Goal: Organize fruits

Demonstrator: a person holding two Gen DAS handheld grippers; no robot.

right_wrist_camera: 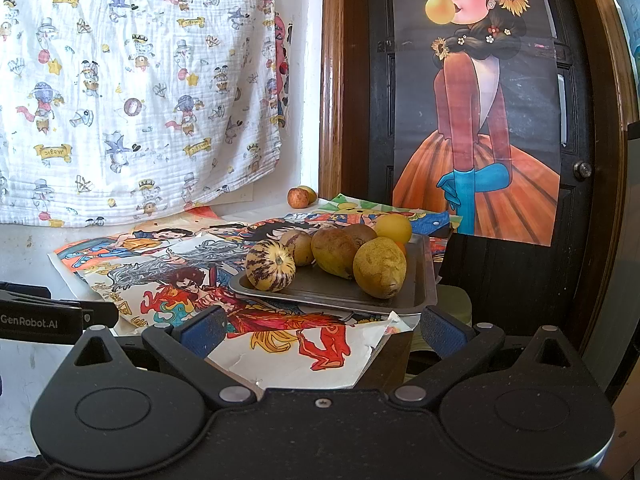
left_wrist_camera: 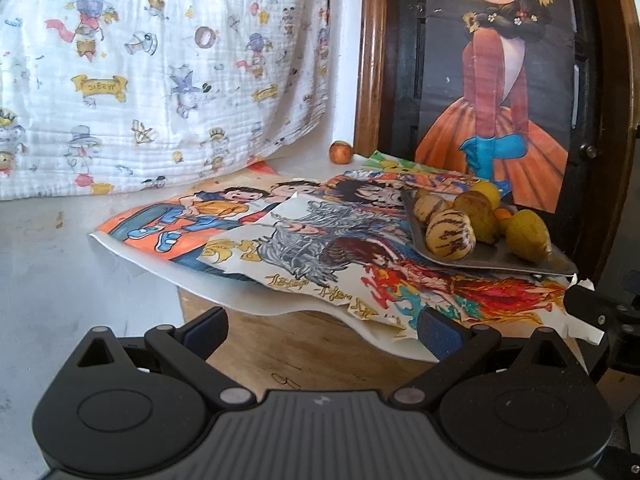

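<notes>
While your left gripper (left_wrist_camera: 322, 326) and right gripper (right_wrist_camera: 322, 326) both gape wide with nothing between their fingers, the fruits (right_wrist_camera: 340, 258) sit on the metal tray (right_wrist_camera: 422, 280); one apple (right_wrist_camera: 298, 197) lies well behind that tray.

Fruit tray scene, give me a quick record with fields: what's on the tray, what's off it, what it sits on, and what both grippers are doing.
tray: grey metal tray, resting on colored drawings
on tray: striped melon at the near left, two yellow-brown pears, a yellow round fruit at the back, plus a few more fruits behind
off tray: small red apple by the far wall
left gripper: open, empty
right gripper: open, empty, facing the tray
backdrop: cartoon-print cloth, girl poster
</notes>
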